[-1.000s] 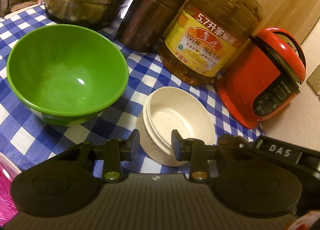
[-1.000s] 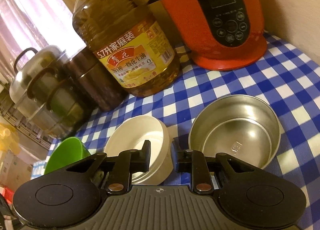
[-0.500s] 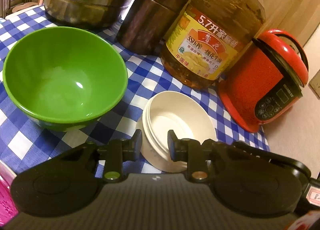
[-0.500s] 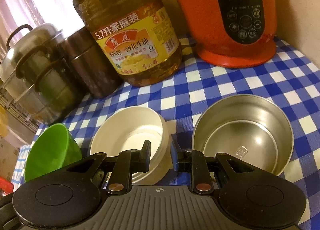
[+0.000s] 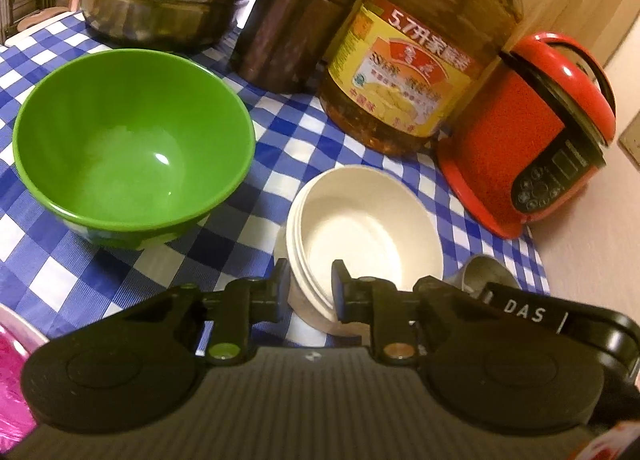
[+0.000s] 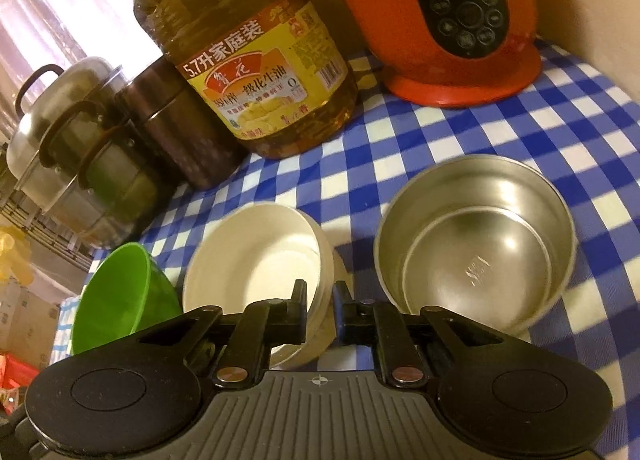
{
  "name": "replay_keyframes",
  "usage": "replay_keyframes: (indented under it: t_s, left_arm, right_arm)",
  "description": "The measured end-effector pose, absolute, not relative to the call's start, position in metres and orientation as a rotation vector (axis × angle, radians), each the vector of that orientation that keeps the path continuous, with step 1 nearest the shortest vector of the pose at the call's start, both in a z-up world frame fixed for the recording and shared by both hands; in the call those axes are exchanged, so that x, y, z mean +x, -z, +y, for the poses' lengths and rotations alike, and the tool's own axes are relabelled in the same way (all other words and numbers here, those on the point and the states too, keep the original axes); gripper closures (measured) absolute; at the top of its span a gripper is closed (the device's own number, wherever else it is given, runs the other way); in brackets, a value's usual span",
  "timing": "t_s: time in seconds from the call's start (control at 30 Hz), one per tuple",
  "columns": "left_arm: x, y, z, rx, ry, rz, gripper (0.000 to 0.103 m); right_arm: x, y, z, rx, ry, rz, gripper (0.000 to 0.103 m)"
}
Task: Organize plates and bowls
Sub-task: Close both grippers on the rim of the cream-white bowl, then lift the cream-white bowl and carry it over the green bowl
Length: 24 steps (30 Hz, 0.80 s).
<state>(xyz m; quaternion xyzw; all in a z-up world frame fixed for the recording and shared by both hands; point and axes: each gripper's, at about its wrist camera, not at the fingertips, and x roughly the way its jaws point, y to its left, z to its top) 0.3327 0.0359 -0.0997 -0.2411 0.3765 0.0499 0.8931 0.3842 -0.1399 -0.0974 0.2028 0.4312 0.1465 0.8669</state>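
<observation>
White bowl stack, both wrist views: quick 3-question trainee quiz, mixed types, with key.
1. True or false: both grippers straddle the rim of the white bowl stack.
2. Which bowl sits nearest the red cooker? A green bowl B steel bowl C white bowl stack
3. Fill in: the oil bottle stands between the brown canister and the ____.

Key: 1 true; 2 B; 3 red cooker
</observation>
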Motion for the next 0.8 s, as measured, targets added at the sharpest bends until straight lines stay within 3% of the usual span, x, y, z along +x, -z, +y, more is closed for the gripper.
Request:
replay_keyframes:
  t_s: [0.8]
  left_arm:
    - [0.320, 0.088, 0.029, -0.373, -0.094, 0.750, 0.086]
  right_arm:
    - [0.368, 0.090, -0.145, 0.463, -0.314, 0.897, 0.091]
